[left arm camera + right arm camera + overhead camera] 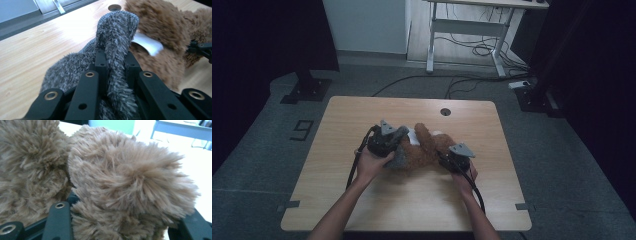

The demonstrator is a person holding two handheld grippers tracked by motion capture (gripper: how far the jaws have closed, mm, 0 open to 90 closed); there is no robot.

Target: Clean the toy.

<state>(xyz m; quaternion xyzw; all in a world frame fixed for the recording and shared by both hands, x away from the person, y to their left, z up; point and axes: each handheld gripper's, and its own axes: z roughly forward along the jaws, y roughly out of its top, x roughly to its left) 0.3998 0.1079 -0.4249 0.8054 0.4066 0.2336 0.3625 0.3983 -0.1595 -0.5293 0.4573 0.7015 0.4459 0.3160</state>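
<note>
A brown plush toy [424,147] lies near the middle of the wooden table [362,200], with a grey fuzzy cloth [112,50] bunched against its left side. The cloth is clamped between the jaws of the left gripper [384,142] — a fold of it is pinched tight (seen close in the left gripper view). A furry limb of the toy sits between the jaws of the right gripper [455,159] — whether it is pressed cannot be told.
</note>
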